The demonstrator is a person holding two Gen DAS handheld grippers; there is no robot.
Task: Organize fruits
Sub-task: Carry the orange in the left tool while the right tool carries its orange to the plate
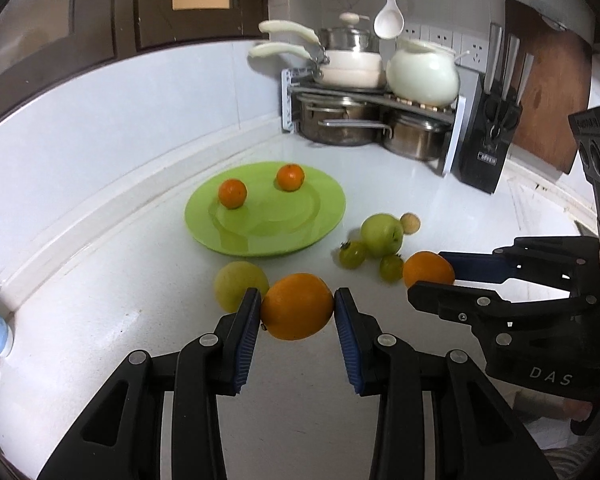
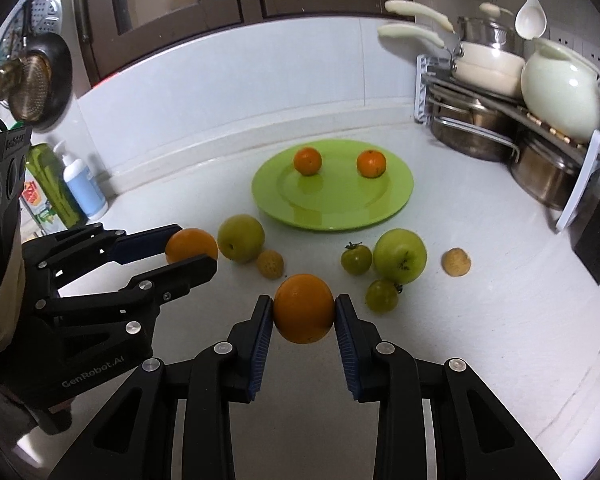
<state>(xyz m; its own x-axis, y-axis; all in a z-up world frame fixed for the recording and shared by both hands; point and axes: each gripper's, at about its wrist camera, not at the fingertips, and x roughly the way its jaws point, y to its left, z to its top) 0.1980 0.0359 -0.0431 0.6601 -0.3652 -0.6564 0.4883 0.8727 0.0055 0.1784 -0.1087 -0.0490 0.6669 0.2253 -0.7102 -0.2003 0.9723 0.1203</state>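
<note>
My left gripper (image 1: 297, 300) is shut on a large orange (image 1: 296, 312) over the white counter, in front of a green apple (image 1: 236, 282). To its right, my right gripper (image 1: 430, 272) is shut on a second orange (image 1: 426, 266). In the right wrist view that gripper (image 2: 304, 304) pinches its orange (image 2: 304, 312), and the left gripper (image 2: 196, 245) shows at left with its orange (image 2: 188, 244). Behind lies a green plate (image 1: 276, 216) (image 2: 332, 200) carrying two tangerines (image 2: 307, 161) (image 2: 371, 163). Loose on the counter are two green apples (image 2: 241, 238) (image 2: 399, 255), two green tomatoes (image 2: 356, 258) (image 2: 381, 296) and two small tan fruits (image 2: 270, 264) (image 2: 456, 262).
A rack of pots and pans (image 1: 360, 120) with a white jug (image 1: 424, 72) fills the back corner. Beside it are a black knife block (image 1: 488, 140) and a wooden board (image 1: 548, 88). Bottles (image 2: 80, 188) stand at the far left by the wall.
</note>
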